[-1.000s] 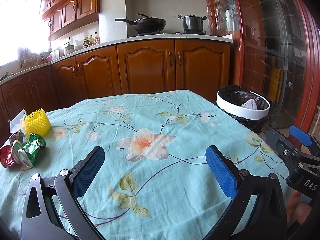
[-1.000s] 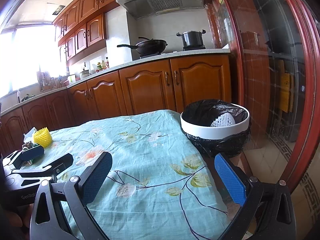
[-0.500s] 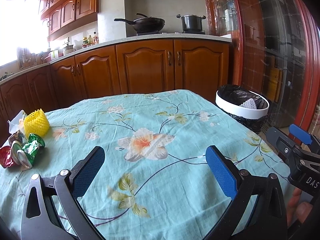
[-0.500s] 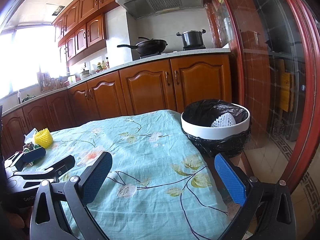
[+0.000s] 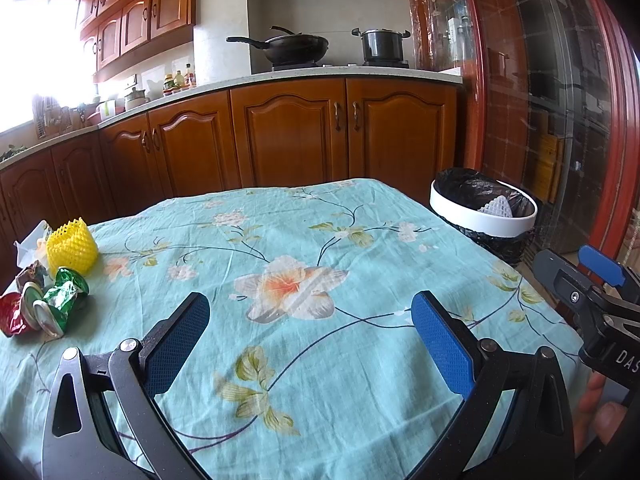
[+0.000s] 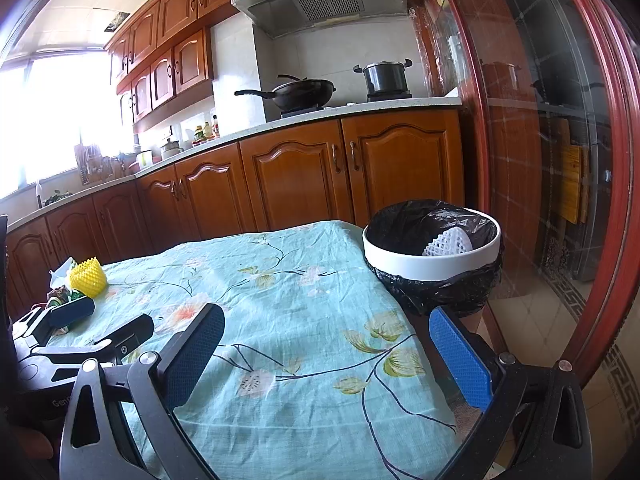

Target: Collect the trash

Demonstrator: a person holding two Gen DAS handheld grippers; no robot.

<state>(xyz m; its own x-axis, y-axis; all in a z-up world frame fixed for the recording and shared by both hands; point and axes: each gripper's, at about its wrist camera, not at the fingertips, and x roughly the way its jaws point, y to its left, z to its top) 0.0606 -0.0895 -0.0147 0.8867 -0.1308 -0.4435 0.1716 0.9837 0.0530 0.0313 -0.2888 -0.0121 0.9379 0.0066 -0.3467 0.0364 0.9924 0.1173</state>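
A yellow foam fruit net (image 5: 72,247) (image 6: 88,277), green and red crumpled wrappers (image 5: 44,306) and a white tissue (image 5: 28,246) lie at the table's far left. A white bin with a black liner (image 5: 482,220) (image 6: 432,264) stands off the table's right edge and holds a white foam net (image 6: 450,241). My left gripper (image 5: 310,316) is open and empty over the cloth near the front edge. My right gripper (image 6: 326,330) is open and empty near the table's right front corner, close to the bin. Each gripper shows in the other's view, the right one (image 5: 580,280) and the left one (image 6: 100,322).
The table carries a teal floral cloth (image 5: 304,240). Wooden kitchen cabinets (image 5: 288,136) run behind it, with a wok (image 5: 292,46) and a pot (image 5: 382,44) on the stove. A red-framed glass door (image 6: 560,160) stands to the right of the bin.
Both grippers stay open and almost still. The left view has drifted very slightly; nothing on the table moved.
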